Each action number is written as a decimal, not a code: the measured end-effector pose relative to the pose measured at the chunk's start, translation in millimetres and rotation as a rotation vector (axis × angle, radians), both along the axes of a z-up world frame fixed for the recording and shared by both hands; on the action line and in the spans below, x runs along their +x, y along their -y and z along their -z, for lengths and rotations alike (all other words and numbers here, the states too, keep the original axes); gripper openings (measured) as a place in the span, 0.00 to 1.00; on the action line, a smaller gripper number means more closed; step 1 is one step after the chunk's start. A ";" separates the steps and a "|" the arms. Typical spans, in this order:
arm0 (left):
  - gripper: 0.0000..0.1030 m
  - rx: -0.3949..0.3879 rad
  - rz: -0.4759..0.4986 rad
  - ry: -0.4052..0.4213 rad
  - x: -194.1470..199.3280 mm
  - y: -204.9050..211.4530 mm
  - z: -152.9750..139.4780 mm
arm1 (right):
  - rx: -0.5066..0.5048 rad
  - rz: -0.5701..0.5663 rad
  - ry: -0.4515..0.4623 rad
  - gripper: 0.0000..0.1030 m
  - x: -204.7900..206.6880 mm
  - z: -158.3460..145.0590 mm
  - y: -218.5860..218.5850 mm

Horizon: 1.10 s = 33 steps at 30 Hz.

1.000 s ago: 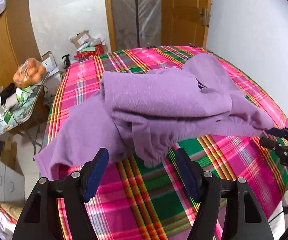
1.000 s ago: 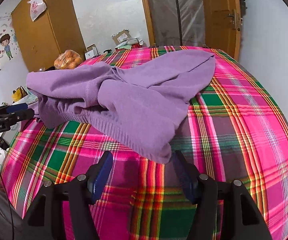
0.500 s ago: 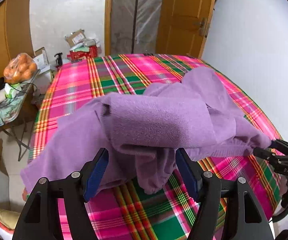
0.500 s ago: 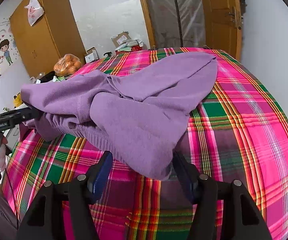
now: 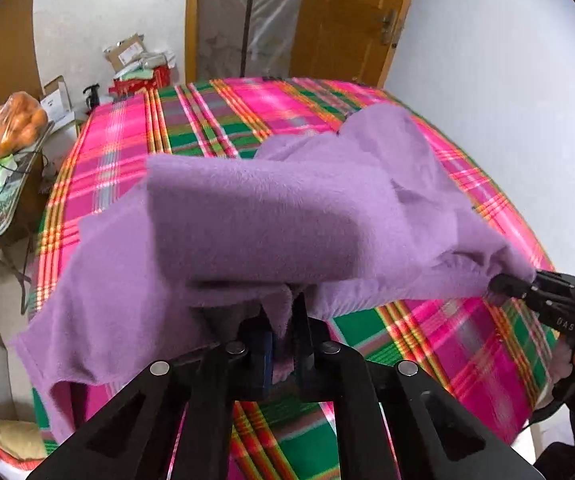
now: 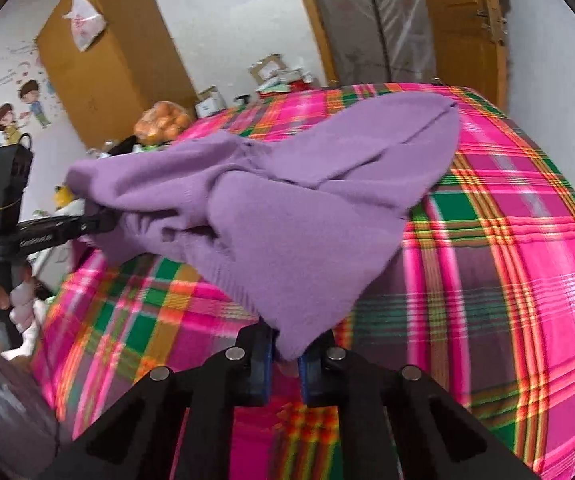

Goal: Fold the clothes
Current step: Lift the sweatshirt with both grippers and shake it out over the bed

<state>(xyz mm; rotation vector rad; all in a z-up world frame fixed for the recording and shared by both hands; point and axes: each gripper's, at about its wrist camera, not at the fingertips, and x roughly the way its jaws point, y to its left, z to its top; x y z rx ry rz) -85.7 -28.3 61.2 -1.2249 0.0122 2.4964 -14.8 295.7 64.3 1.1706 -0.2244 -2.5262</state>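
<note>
A purple knitted sweater (image 5: 271,224) lies bunched on a bed with a pink, green and orange plaid cover (image 5: 223,116). My left gripper (image 5: 283,340) is shut on a hanging fold of its near edge and lifts it off the cover. My right gripper (image 6: 285,356) is shut on another corner of the sweater (image 6: 307,220), also raised. In the left wrist view the right gripper (image 5: 503,284) pinches the sweater at the far right. In the right wrist view the left gripper (image 6: 99,220) pinches it at the left. The far part of the sweater rests on the bed.
A bag of oranges (image 5: 13,124) sits on a cluttered side table left of the bed. Cardboard boxes (image 5: 127,54) lie on the floor by the far wall. A wooden door (image 5: 351,20) and a wooden wardrobe (image 6: 115,56) stand behind. A white wall runs along the bed's right side.
Both grippers have closed on the sweater's near edge and raised it off the cover. Earlier both were open with the sweater lying between and beyond the fingers.
</note>
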 end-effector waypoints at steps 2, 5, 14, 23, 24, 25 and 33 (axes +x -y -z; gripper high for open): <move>0.06 0.023 0.004 -0.023 11.8 5.7 -11.9 | -0.035 -0.051 -0.011 0.09 10.5 -10.6 4.3; 0.06 0.061 0.014 -0.055 31.9 15.2 -27.9 | -0.072 -0.128 -0.036 0.08 28.2 -27.9 11.7; 0.05 0.149 -0.015 -0.103 89.2 47.5 -54.7 | -0.141 -0.288 -0.032 0.08 71.8 -45.2 47.8; 0.03 0.226 -0.215 -0.192 122.9 113.6 -76.0 | -0.230 -0.463 -0.062 0.08 89.8 -62.5 98.2; 0.03 0.231 -0.249 -0.203 124.3 124.2 -78.1 | -0.223 -0.474 -0.040 0.08 87.4 -56.1 101.9; 0.03 0.234 -0.280 -0.208 125.2 134.0 -78.6 | -0.210 -0.479 -0.012 0.08 84.7 -46.8 106.0; 0.03 0.208 -0.326 0.006 102.2 154.1 -28.6 | -0.011 -0.477 0.023 0.23 74.8 -38.2 103.0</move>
